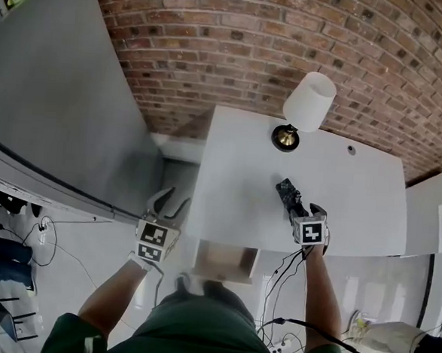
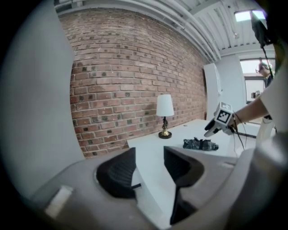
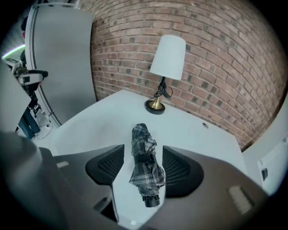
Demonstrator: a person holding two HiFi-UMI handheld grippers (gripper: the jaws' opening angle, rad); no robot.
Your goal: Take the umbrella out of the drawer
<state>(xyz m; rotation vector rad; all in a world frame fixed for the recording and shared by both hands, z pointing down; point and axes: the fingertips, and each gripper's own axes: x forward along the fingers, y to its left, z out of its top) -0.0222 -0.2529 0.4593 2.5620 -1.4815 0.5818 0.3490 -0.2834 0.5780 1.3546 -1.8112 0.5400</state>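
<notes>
At left, off the desk's edge: left claw (image 1: 170,204), spread wide and empty, aimed across the flat white desk (image 1: 229,172). Under the desk's front edge, near centre: shallow open drawer with a pale wood bottom (image 1: 226,261), seemingly bare. Further right, flat on the desk top and so already out of the drawer: small folded umbrella of dark grey-and-white plaid fabric (image 1: 288,192), strapped round the middle, handle end towards the person. Just over that near end: right claw (image 1: 301,213), spread, pinching nothing, with pads clear of the cloth on both sides. Behind, at the desk's back: lamp with a white shade and brass base (image 1: 309,103).

Probably light, and soft outside: loose fabric folds over a stiff core. Likely to slip or bunch if pinched by the cloth alone. Better to take hold across the strapped middle, or at the hard dark handle stub, squeezing through to the shaft. Not fragile; calls only for a firm, centred grip.

Only in the left gripper view: umbrella (image 2: 200,144) side-on, lying flat, with the right claw (image 2: 211,131) apparently just above it. Only in the right gripper view: plaid, strap and handle close up (image 3: 146,168), framed between open pads. Only in the head view: the drawer, absent from both gripper views.
</notes>
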